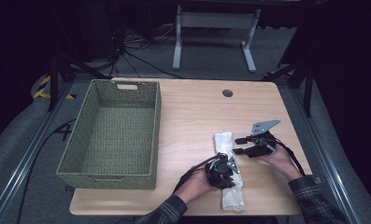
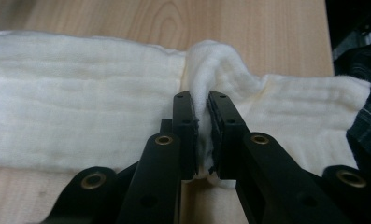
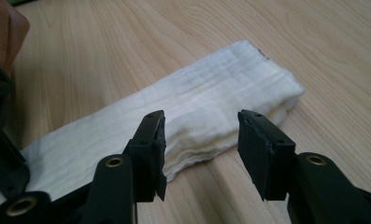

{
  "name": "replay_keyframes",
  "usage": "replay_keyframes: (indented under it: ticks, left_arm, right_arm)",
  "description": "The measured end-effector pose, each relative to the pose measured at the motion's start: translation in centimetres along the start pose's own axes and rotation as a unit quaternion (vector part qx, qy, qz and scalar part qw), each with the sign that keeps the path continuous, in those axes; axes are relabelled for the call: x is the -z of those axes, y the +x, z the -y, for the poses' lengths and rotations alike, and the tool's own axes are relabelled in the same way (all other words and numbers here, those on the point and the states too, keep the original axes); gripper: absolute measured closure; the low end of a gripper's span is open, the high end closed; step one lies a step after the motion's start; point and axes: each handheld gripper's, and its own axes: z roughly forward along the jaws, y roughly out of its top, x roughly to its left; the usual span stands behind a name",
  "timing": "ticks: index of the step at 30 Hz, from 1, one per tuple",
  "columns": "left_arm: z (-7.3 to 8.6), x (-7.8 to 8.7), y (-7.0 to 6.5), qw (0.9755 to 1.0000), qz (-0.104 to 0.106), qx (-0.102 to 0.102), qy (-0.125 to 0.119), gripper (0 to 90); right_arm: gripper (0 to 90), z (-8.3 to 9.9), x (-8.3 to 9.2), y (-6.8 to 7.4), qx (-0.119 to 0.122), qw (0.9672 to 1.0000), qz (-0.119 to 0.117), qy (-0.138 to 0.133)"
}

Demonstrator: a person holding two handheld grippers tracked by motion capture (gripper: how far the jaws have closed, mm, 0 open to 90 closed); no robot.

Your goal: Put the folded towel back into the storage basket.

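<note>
Left gripper view has our left gripper (image 2: 201,126) clamped on a pinched-up ridge of the white folded cloth (image 2: 80,116), which spreads flat to both sides of the jaws on the wooden table (image 2: 174,18). Our right gripper (image 3: 201,140) is spread wide, nothing in it, with the cloth's far end lying just beyond its tips. Green wicker basket (image 1: 113,135) sits well off on the left gripper's side.

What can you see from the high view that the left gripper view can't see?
High view alone: the green woven rectangular basket, the open right gripper and the grey carpeted floor. Left gripper view alone: a pinched ridge of cloth standing up between that gripper's black fingers. Both share the folded white cloth towel, the light wooden table and the left gripper.
</note>
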Motion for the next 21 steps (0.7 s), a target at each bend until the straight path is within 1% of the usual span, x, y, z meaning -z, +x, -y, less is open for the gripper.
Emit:
replay_keyframes:
  ticks: [2,3,4,5,6,7,8,9,10,11,12,13,14,15,17,19,20,21]
  left_arm:
    - [0.1,0.0,-0.1,0.9999,0.012,-0.005,0.001,82.7]
    - [0.1,0.0,-0.1,0.9999,0.012,-0.005,0.001,82.7]
    - [0.2,0.1,-0.2,0.9999,0.014,-0.001,0.001,82.7]
    - [0.3,0.1,-0.3,0.9998,0.018,-0.002,0.002,82.7]
    - [0.4,0.1,-0.5,0.9998,0.021,0.004,0.001,82.7]
    - [0.4,0.2,-0.5,0.9997,0.024,-0.001,0.004,82.7]
    - [0.5,0.2,-0.6,0.9997,0.024,0.002,0.007,82.7]
    - [0.6,0.2,-0.8,0.9996,0.026,0.003,0.008,82.7]
    - [0.6,0.2,-0.7,0.9997,0.021,-0.007,0.004,82.7]
    - [0.6,0.2,-0.8,0.9997,0.024,-0.005,0.005,82.6]
    - [0.6,0.3,-0.8,0.9996,0.025,-0.006,0.006,82.7]
    - [0.7,0.3,-0.9,0.9996,0.029,0.001,0.007,82.6]
    - [0.7,0.3,-0.9,0.9996,0.029,0.002,0.005,82.6]
    - [0.7,0.3,-0.9,0.9996,0.028,0.002,0.004,82.6]
    - [0.7,0.3,-0.9,0.9996,0.029,0.004,0.005,82.5]
    - [0.8,0.2,-0.9,0.9996,0.027,0.003,0.0,82.5]
    - [0.8,0.2,-0.9,0.9996,0.027,0.004,0.0,82.5]
    - [0.8,0.2,-0.9,0.9996,0.027,0.004,0.0,82.5]
  right_arm:
    - [49.9,-0.2,-0.1,0.1,0.007,1.0,-0.004,-0.003]
    - [49.9,-0.2,-0.1,0.1,0.007,1.0,-0.004,-0.003]
    - [49.2,-0.4,-0.3,0.2,0.013,0.9998,-0.011,-0.011]
    - [47.5,-0.6,-0.4,0.2,0.015,0.9998,-0.013,-0.006]
    - [47.5,-0.6,-0.4,0.2,0.015,0.9998,-0.013,-0.006]
    - [46.9,-0.9,-0.6,0.3,0.019,0.9997,-0.013,-0.001]
    - [46.4,-1.1,-0.8,0.3,0.024,0.9996,-0.014,0.0]
    - [45.3,-1.6,-1.3,0.4,0.034,0.9992,-0.018,0.008]
    - [45.0,-1.7,-1.6,0.4,0.037,0.9991,-0.021,0.01]
    - [45.0,-1.9,-1.8,0.3,0.04,0.9989,-0.021,0.008]
    - [44.1,-2.0,-2.0,0.2,0.04,0.9989,-0.026,0.005]
    - [43.2,-2.1,-2.4,0.0,0.038,0.9987,-0.032,0.009]
    - [42.5,-2.4,-2.8,-0.1,0.043,0.9984,-0.031,0.018]
    - [41.7,-2.5,-3.0,-0.2,0.044,0.9983,-0.032,0.019]
    - [40.4,-2.7,-3.6,-0.6,0.043,0.9979,-0.044,0.019]
    - [37.9,-2.7,-4.2,-0.9,0.042,0.9976,-0.046,0.03]
    - [37.5,-2.7,-4.6,-1.0,0.047,0.9975,-0.04,0.036]
    - [37.5,-2.7,-4.6,-1.0,0.047,0.9975,-0.04,0.036]
